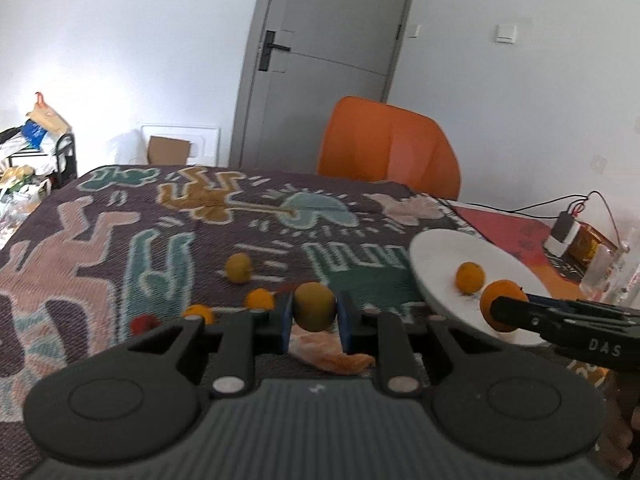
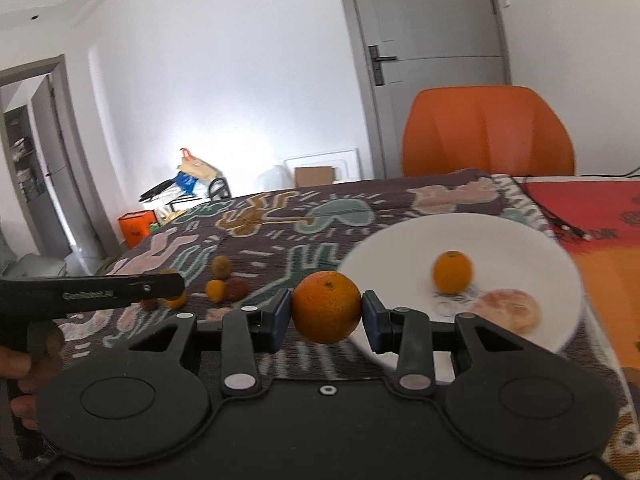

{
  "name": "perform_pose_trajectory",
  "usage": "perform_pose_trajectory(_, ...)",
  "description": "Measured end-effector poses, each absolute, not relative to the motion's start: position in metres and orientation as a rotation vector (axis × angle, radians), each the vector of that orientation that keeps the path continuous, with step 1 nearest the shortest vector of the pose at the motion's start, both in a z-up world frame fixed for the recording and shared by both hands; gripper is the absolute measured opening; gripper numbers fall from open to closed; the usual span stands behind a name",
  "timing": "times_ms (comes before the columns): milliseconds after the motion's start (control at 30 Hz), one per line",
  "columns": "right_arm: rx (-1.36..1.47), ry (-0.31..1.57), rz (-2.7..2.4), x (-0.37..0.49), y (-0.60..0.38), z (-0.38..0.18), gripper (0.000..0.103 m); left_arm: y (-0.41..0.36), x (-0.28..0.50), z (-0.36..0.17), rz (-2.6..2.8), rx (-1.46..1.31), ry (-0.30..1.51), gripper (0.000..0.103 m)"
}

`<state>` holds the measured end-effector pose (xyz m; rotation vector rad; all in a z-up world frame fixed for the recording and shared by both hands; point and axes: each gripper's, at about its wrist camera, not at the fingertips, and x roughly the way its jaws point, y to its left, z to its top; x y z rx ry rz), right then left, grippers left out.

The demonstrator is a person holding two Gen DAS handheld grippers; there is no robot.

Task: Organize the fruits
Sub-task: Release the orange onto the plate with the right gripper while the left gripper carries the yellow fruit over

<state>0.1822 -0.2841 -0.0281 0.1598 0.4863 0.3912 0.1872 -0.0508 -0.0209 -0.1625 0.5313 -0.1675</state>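
My left gripper (image 1: pixel 314 314) is shut on a yellow-green fruit (image 1: pixel 314 307) held above the patterned cloth. My right gripper (image 2: pixel 326 314) is shut on a large orange (image 2: pixel 326 307), also seen in the left wrist view (image 1: pixel 498 306), at the near rim of the white plate (image 2: pixel 520 236). A small orange (image 2: pixel 452 272) and a pale pink fruit (image 2: pixel 508 308) lie on the plate. Loose on the cloth lie a yellow-green fruit (image 1: pixel 239 267), two small oranges (image 1: pixel 260 299) (image 1: pixel 199 312) and a red fruit (image 1: pixel 144 323).
The table carries a patterned cloth (image 1: pixel 120 240) and a red-orange mat (image 2: pixel 592 216) at the right. An orange chair (image 1: pixel 390 148) stands behind the table. A small device with wires (image 1: pixel 568 232) and a clear container (image 1: pixel 612 272) sit at the far right.
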Motion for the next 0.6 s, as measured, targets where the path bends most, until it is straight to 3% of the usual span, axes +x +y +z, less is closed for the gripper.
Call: perform_pose_trajectory(600,0.162,0.492,0.197,0.206,-0.364,-0.046,0.037,-0.113,0.203,-0.014,-0.275,-0.106,0.529,0.022)
